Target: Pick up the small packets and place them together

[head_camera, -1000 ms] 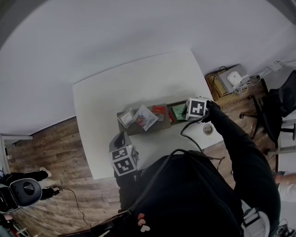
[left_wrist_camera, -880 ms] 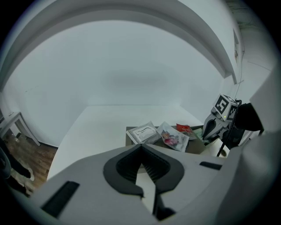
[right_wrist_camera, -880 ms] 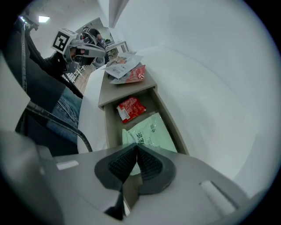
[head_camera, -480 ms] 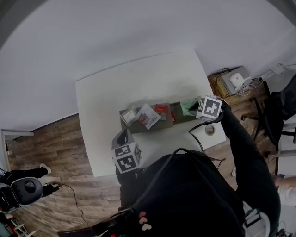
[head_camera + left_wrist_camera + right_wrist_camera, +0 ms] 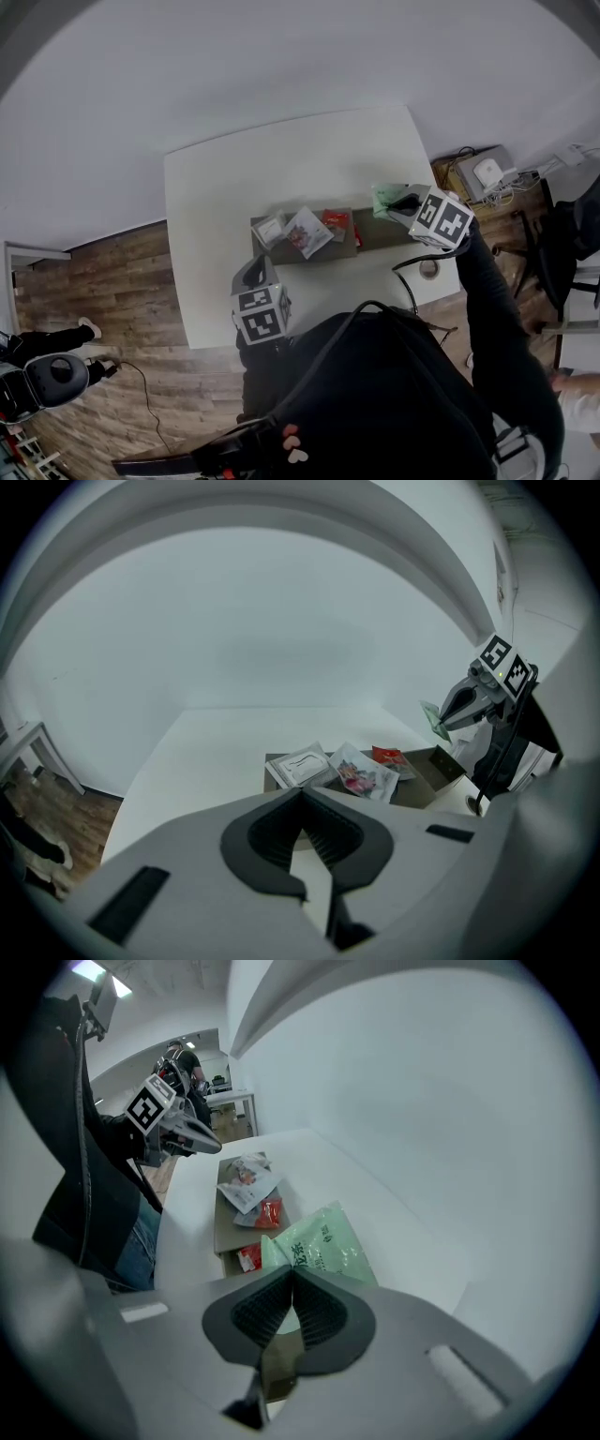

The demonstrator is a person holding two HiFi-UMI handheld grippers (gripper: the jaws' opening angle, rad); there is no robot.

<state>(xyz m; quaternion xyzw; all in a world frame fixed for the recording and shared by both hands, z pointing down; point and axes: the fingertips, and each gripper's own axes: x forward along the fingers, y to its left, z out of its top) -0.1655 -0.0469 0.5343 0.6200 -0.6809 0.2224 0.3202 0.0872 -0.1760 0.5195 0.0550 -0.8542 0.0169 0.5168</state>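
Note:
A flat brown cardboard tray [image 5: 367, 236] lies on the white table [image 5: 281, 169]. In it lie a white packet [image 5: 270, 230], a floral packet [image 5: 307, 232] and a red packet [image 5: 336, 223]. My right gripper [image 5: 401, 204] is shut on a green packet [image 5: 384, 199] and holds it in the air above the tray's right end. In the right gripper view the green packet [image 5: 323, 1241] sticks out past the closed jaws. My left gripper [image 5: 253, 275] hovers near the table's front edge, shut and empty. The left gripper view shows the tray [image 5: 427, 772] and the lifted green packet [image 5: 430, 720].
A small round roll [image 5: 429, 268] sits on the table by the right edge, with a black cable beside it. Another small red packet [image 5: 248, 1257] lies at the tray's near end. A box of electronics [image 5: 478, 173] and a chair [image 5: 572, 225] stand on the wooden floor at right.
My right gripper has risen and swung right, lifting the green packet out of the tray. The left gripper has stayed where it was.

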